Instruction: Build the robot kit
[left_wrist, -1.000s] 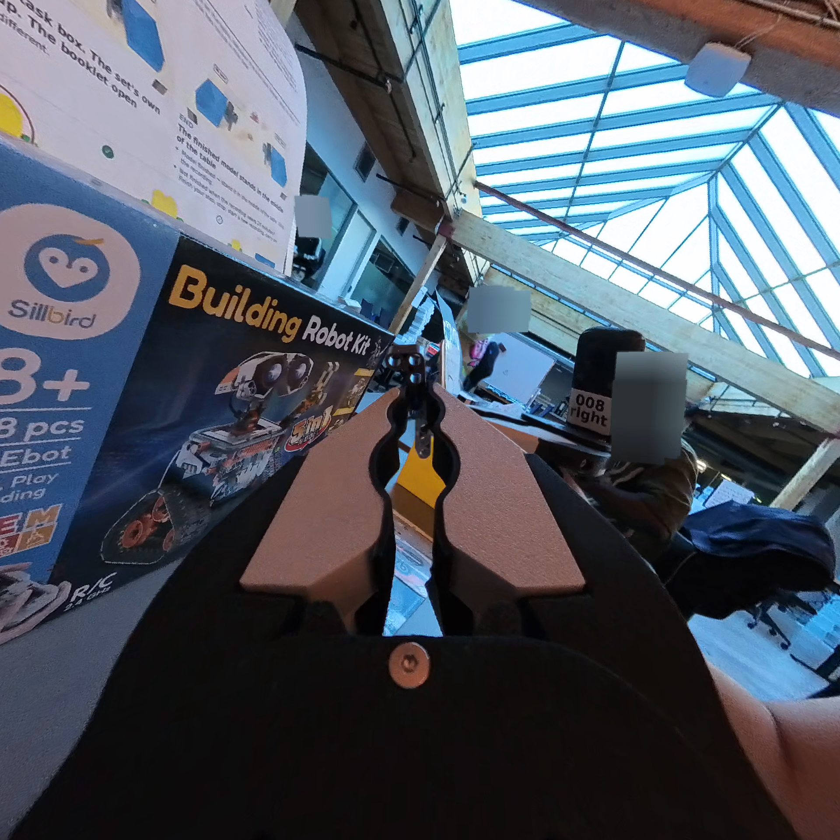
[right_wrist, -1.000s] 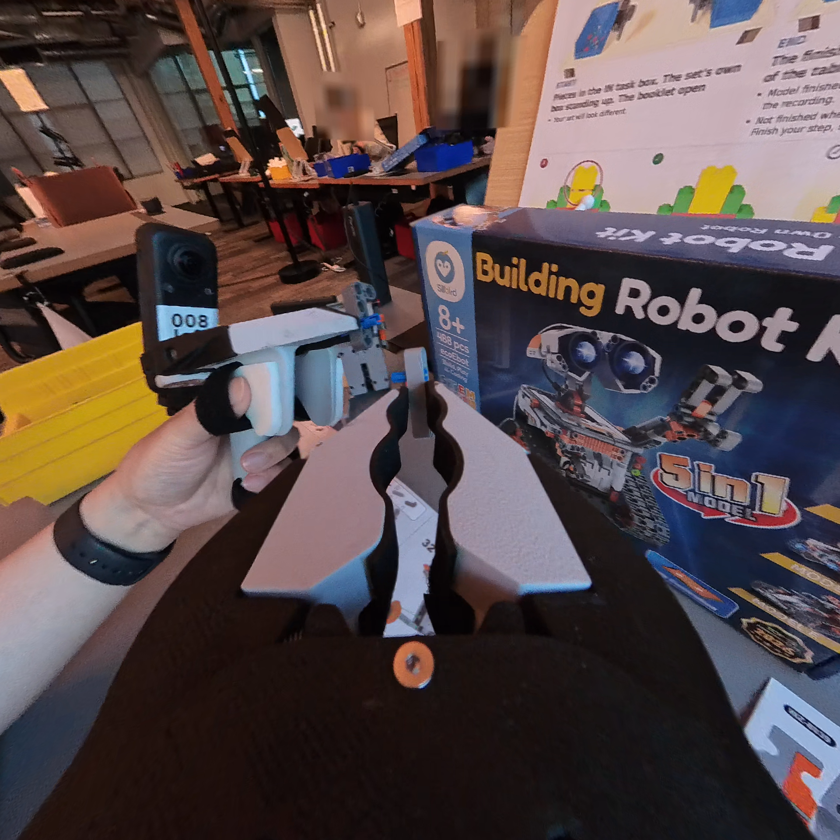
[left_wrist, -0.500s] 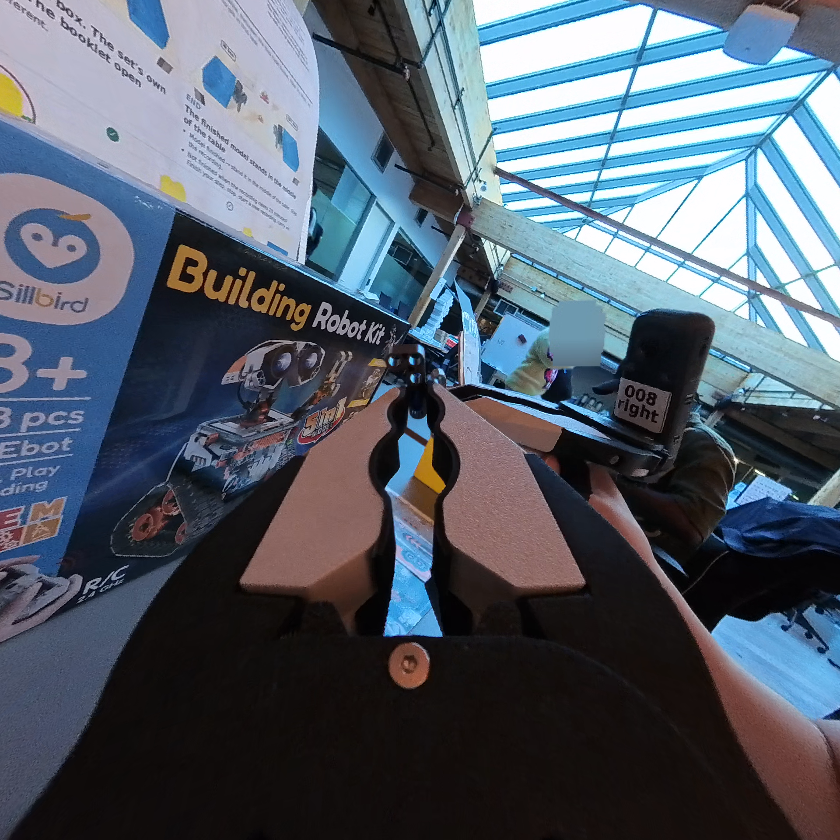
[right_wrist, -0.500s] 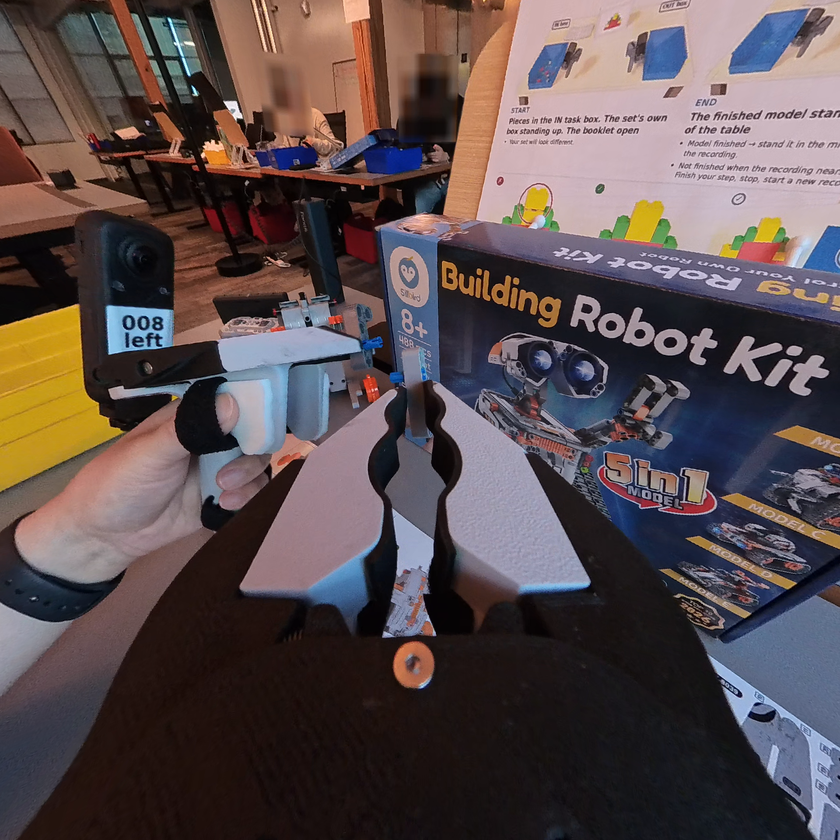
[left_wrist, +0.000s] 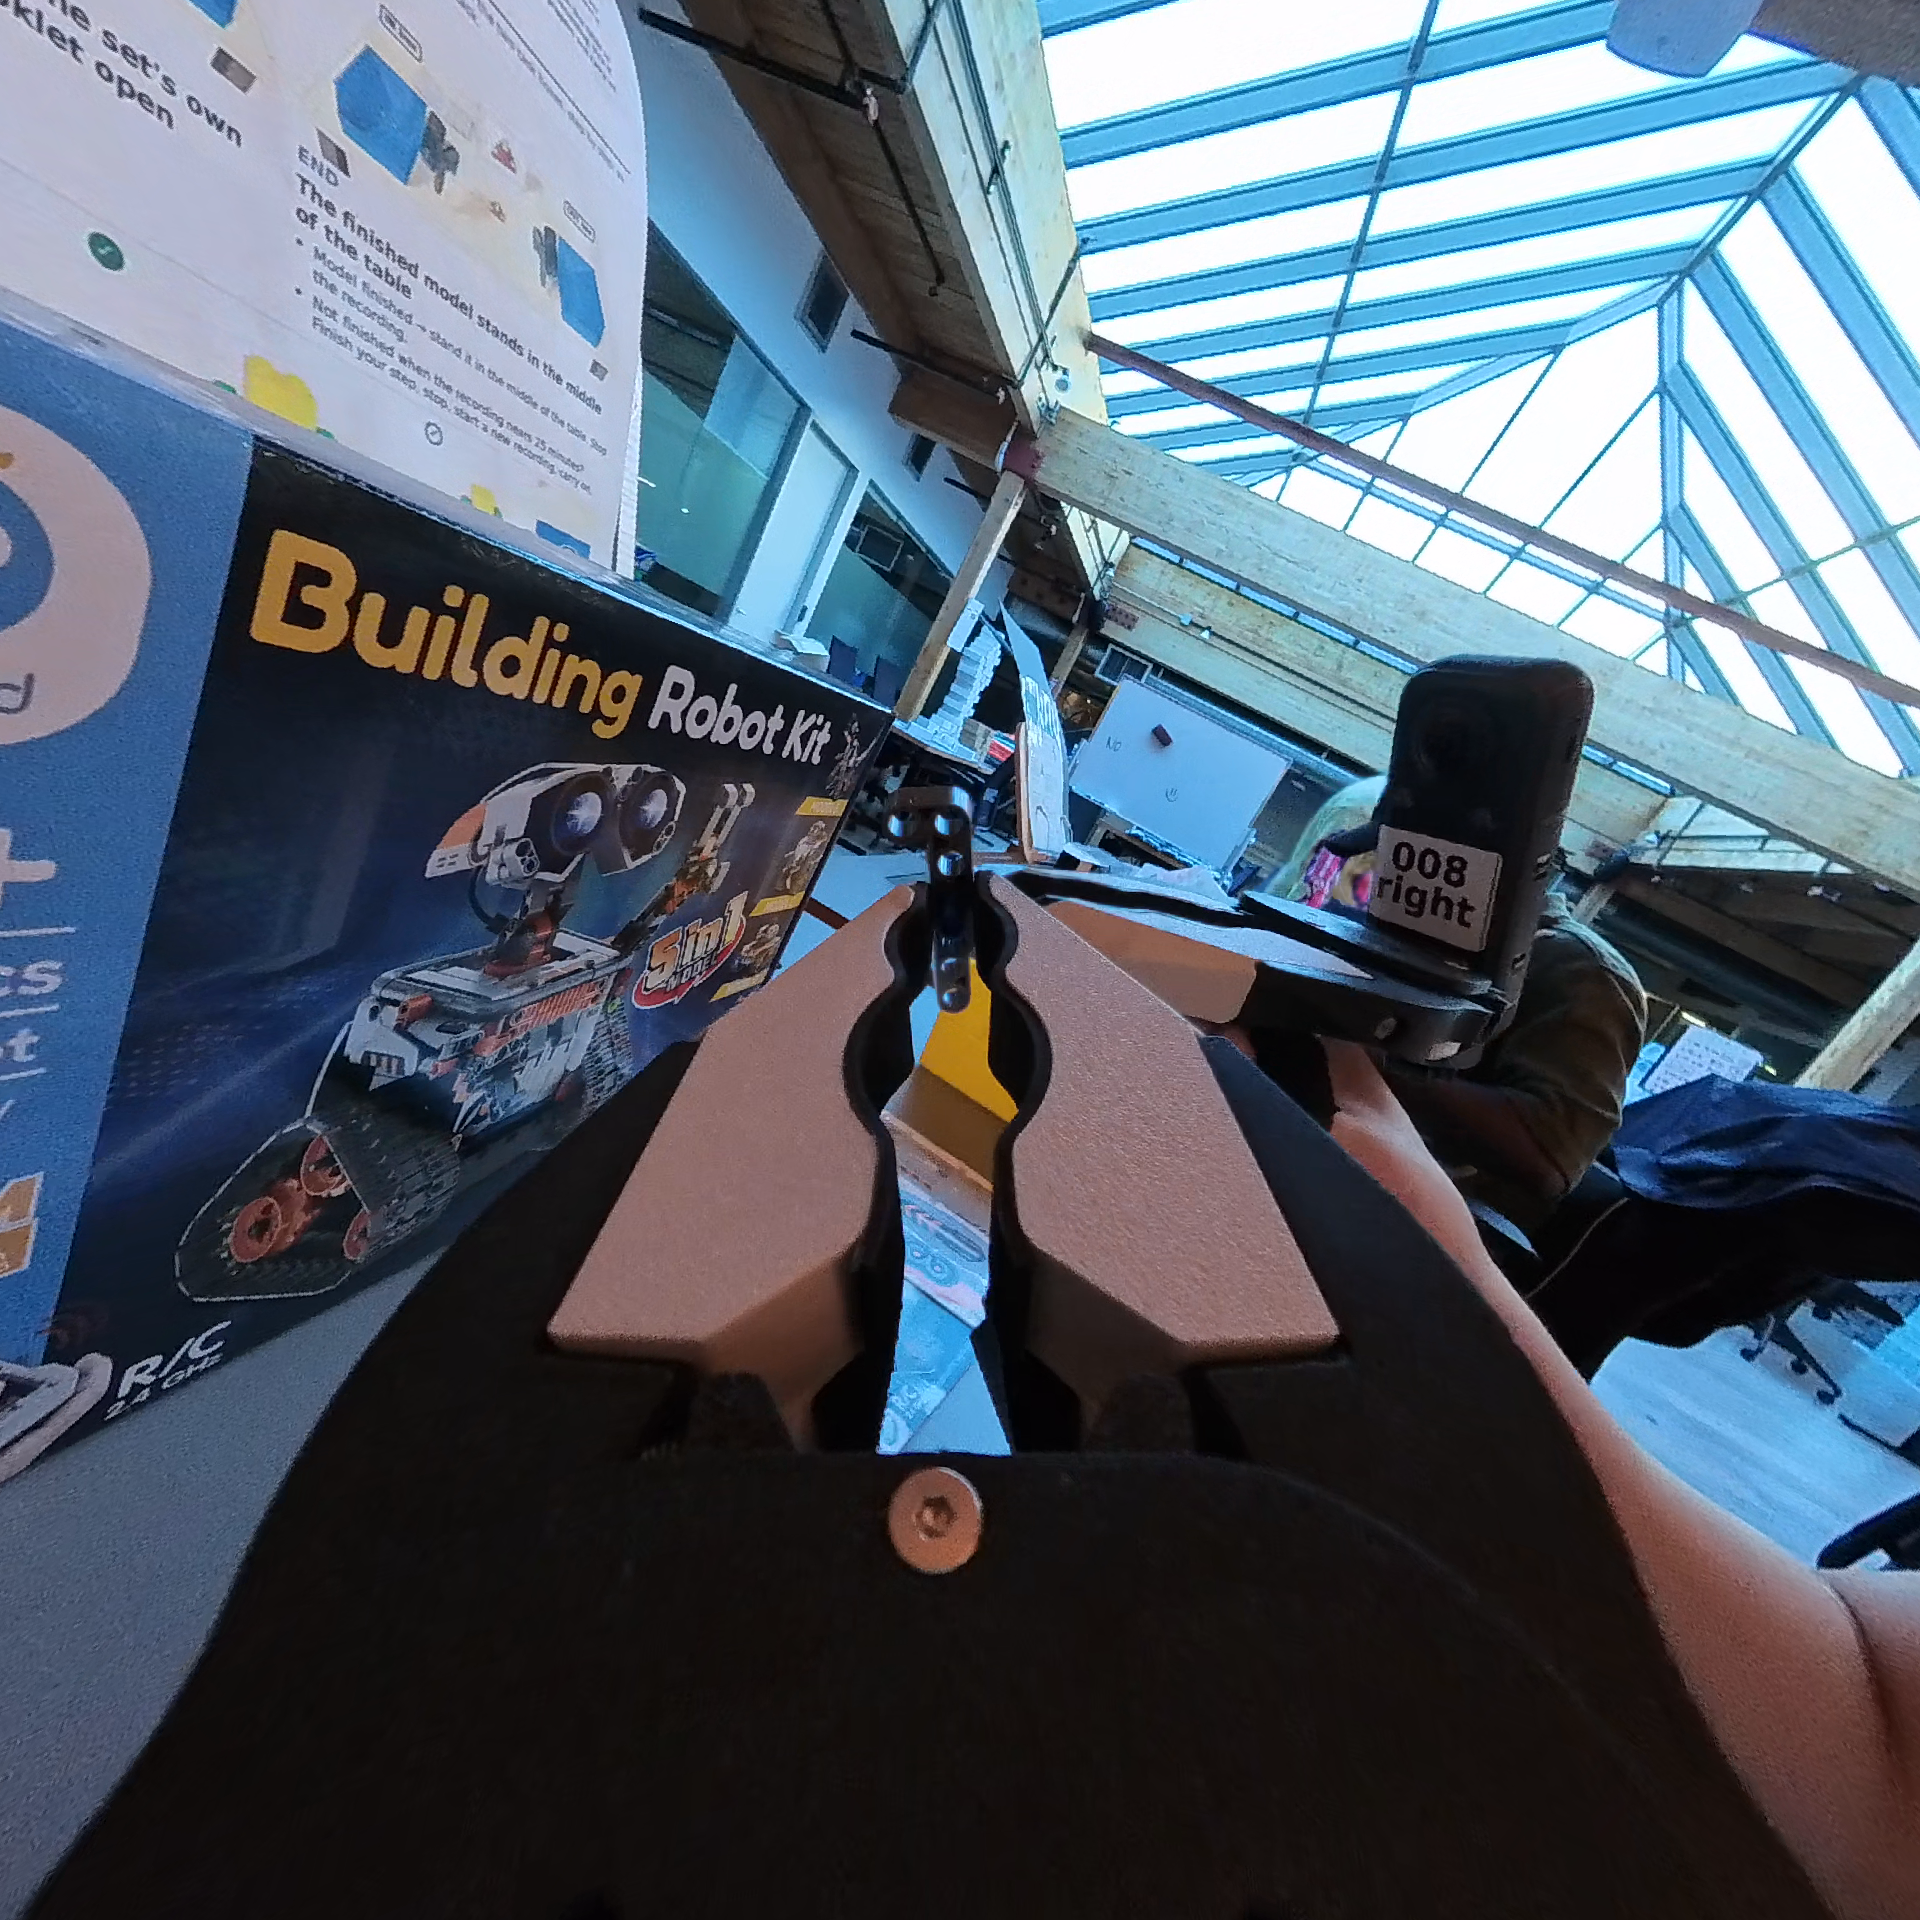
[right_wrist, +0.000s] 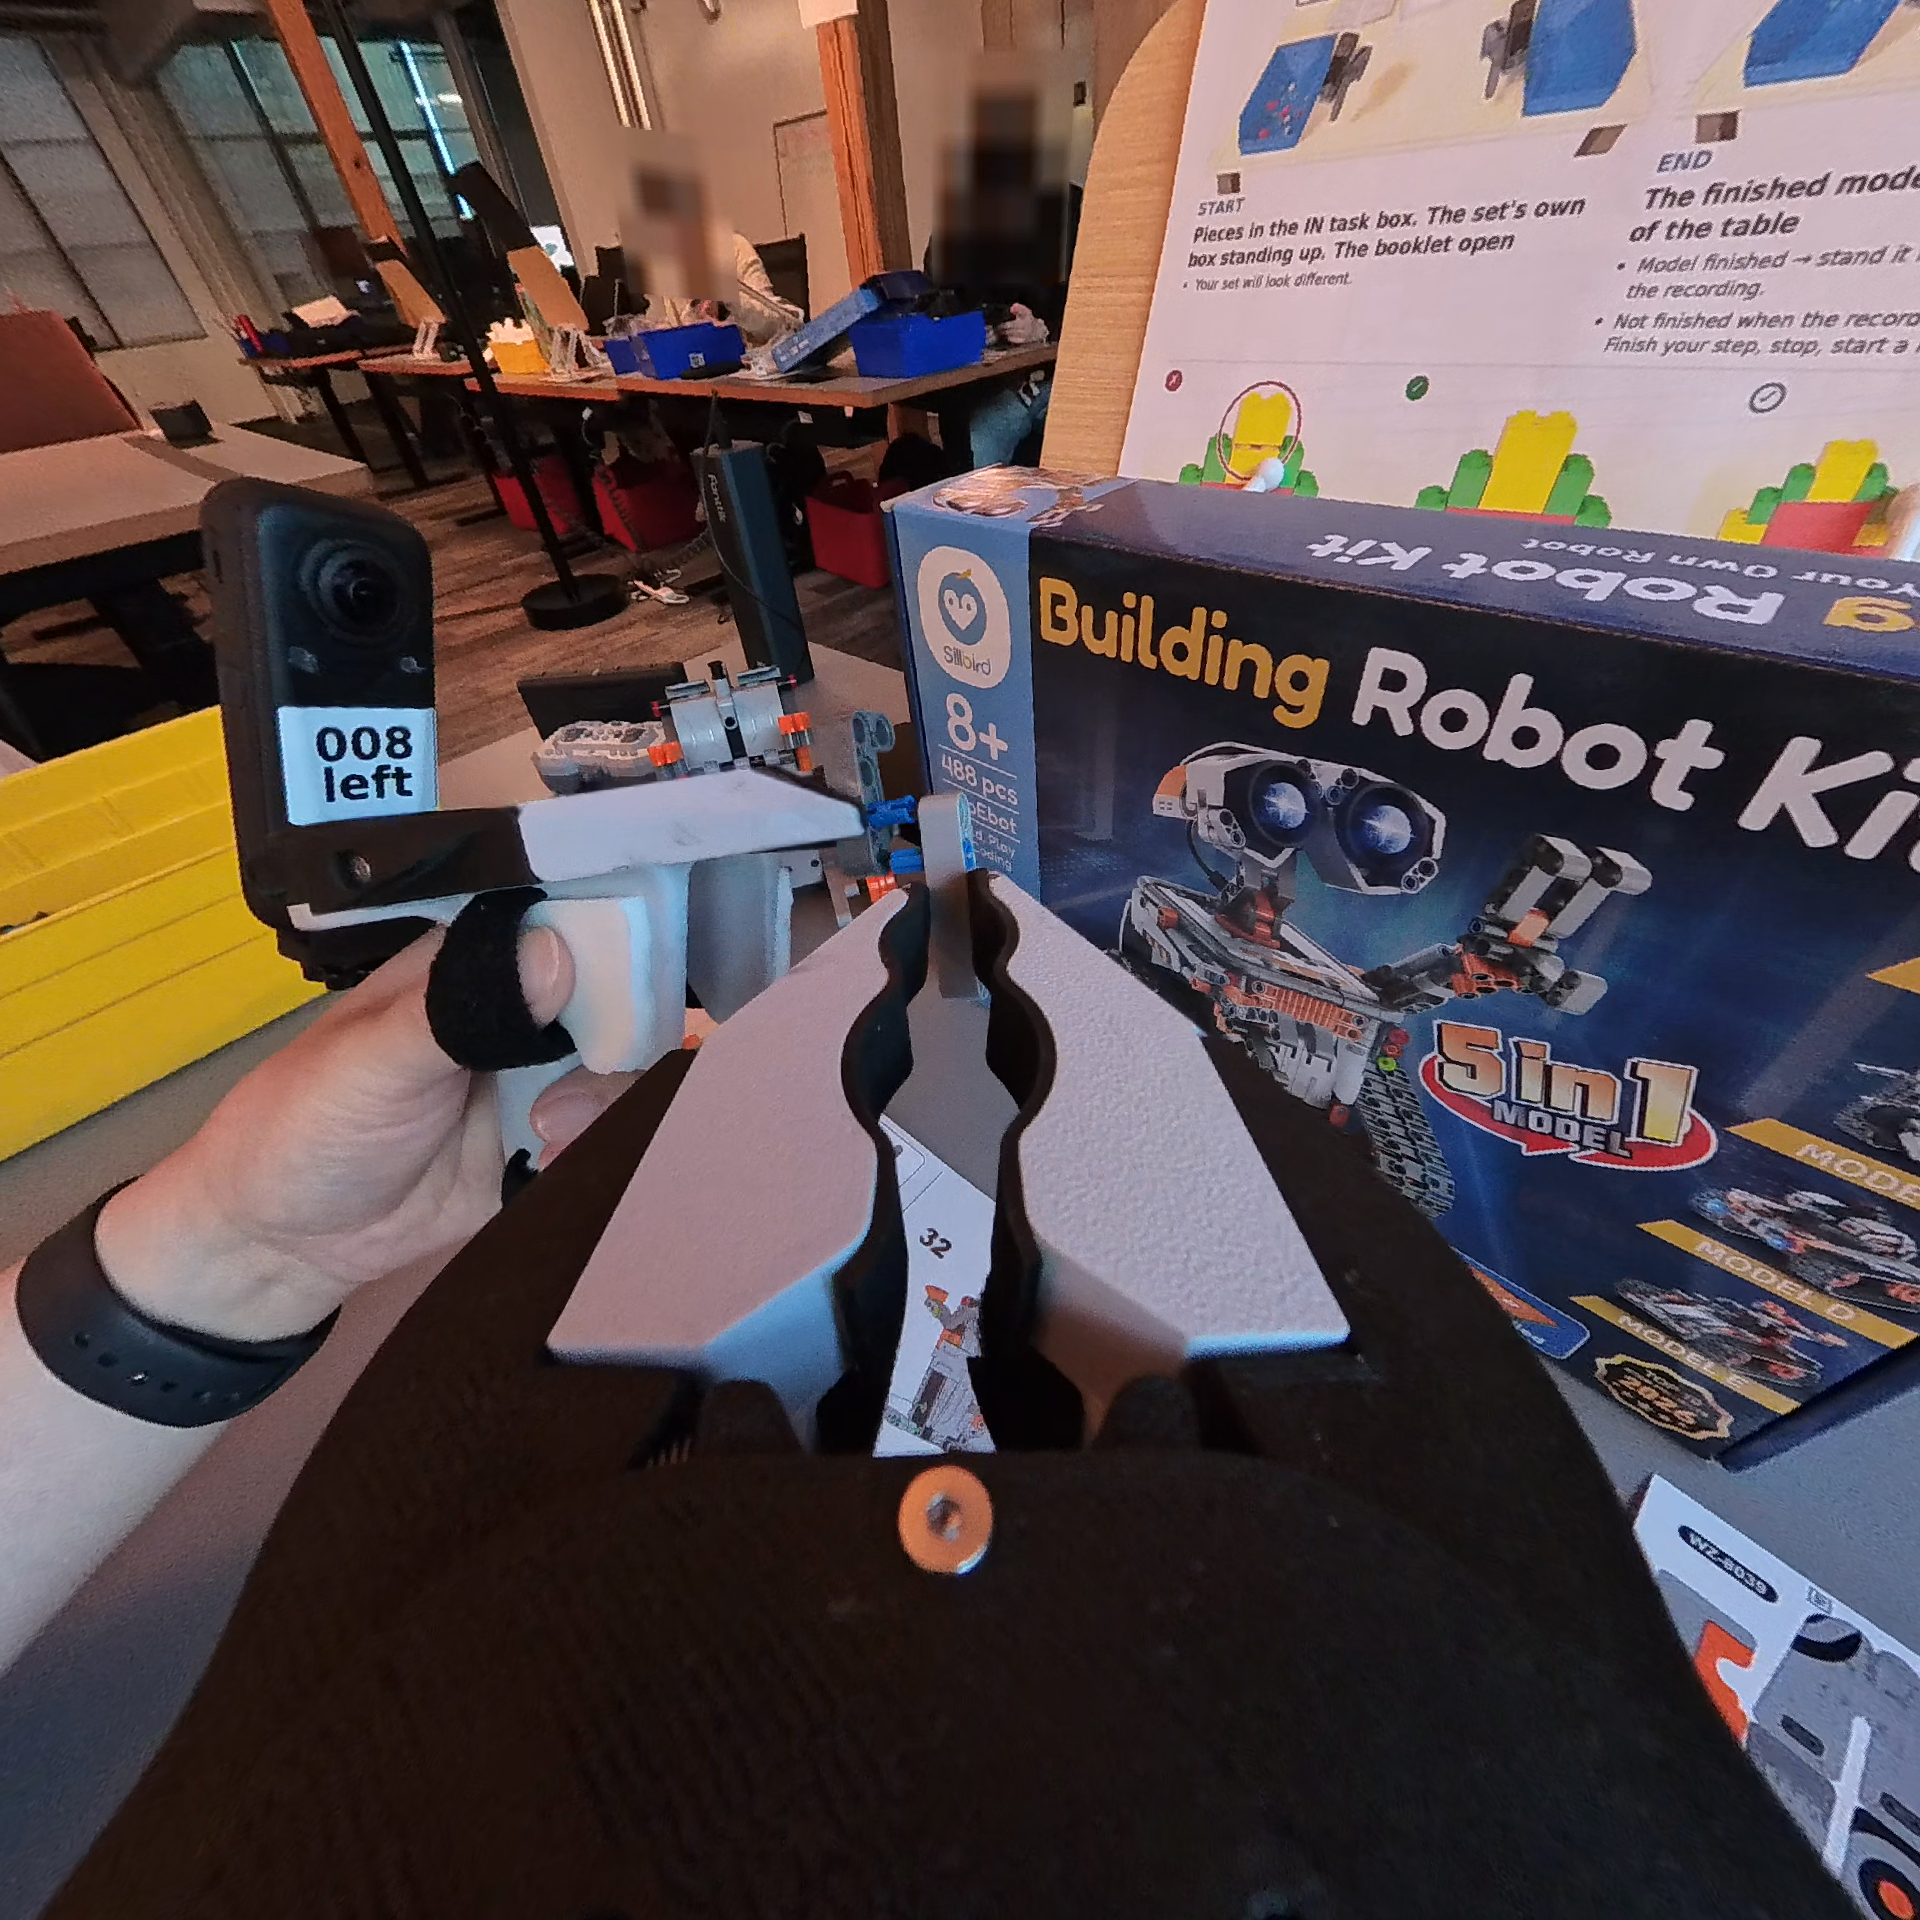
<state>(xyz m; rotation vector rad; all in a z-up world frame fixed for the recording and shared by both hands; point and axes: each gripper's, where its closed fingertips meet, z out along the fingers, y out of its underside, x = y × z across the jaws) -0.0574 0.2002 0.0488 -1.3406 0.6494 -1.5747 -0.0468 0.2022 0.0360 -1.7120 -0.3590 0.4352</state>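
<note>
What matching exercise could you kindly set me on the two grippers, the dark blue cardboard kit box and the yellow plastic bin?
Things:
1. left gripper
2. right gripper
3. dark blue cardboard kit box
4. yellow plastic bin

States or places:
a. stands upright on the grey table
b. shut on a pale grey flat piece
c. shut on a small dark beam with holes
d. at the left edge of the right wrist view, behind the hand

Pairs: 1-c, 2-b, 3-a, 4-d.
</note>
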